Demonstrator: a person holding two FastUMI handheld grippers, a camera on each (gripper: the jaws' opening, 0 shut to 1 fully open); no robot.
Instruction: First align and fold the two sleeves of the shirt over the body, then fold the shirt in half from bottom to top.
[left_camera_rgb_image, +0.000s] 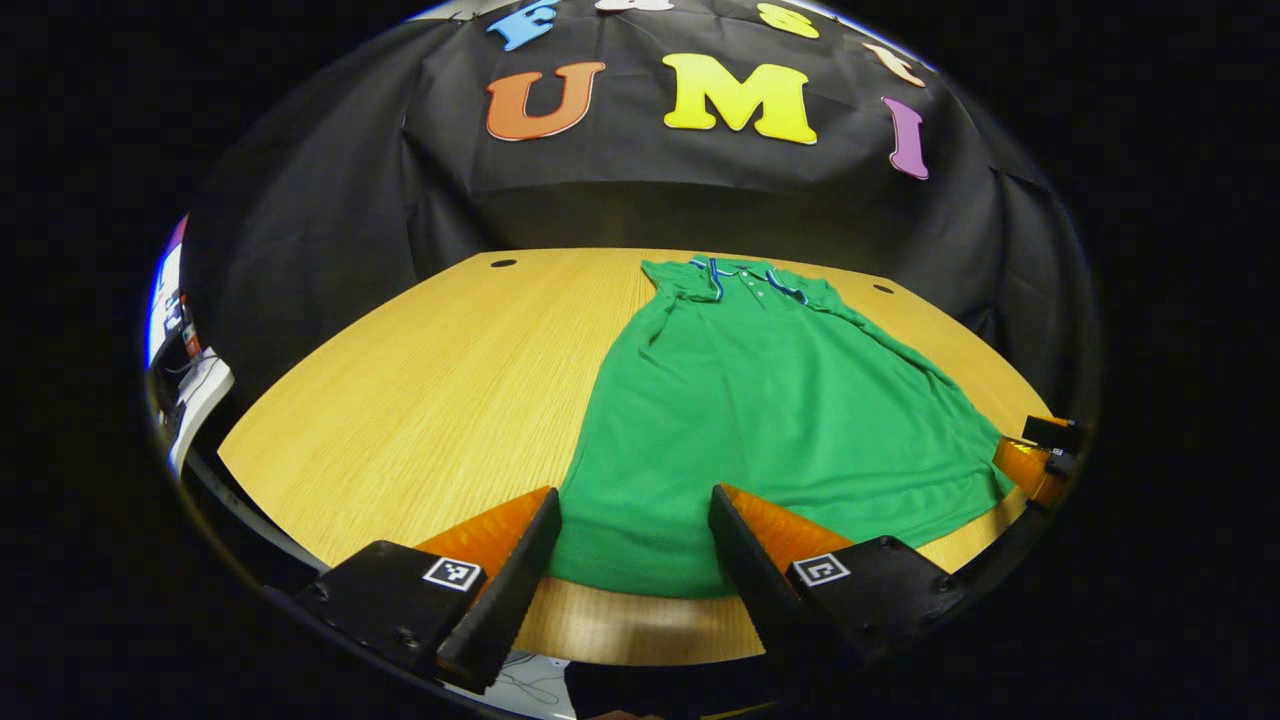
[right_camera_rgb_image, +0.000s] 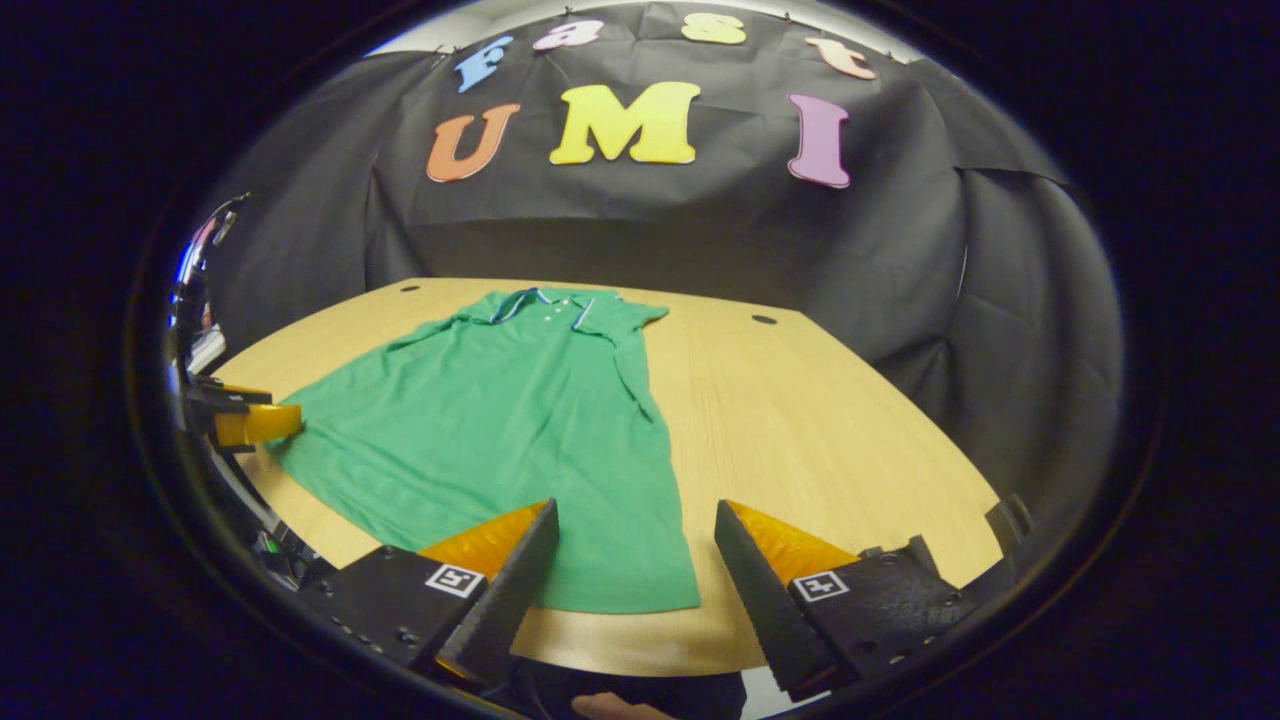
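Note:
A green polo shirt (left_camera_rgb_image: 770, 420) lies flat on the wooden table (left_camera_rgb_image: 450, 400), collar at the far side, both sleeves folded in over the body. My left gripper (left_camera_rgb_image: 632, 520) stands open just above the shirt's near left hem corner, nothing between its fingers. In the right gripper view the same shirt (right_camera_rgb_image: 500, 440) lies left of centre, and my right gripper (right_camera_rgb_image: 635, 530) is open over its near right hem corner. The other gripper shows at the edge of each view: the right gripper (left_camera_rgb_image: 1035, 460) at the hem's far end, the left gripper (right_camera_rgb_image: 245, 420) likewise.
Black cloth walls close the booth behind and beside the table. Small round holes (right_camera_rgb_image: 764, 320) sit near the table's far corners. Bare wood (right_camera_rgb_image: 820, 440) stretches right of the shirt. Some equipment (left_camera_rgb_image: 190, 370) stands off the table's left edge.

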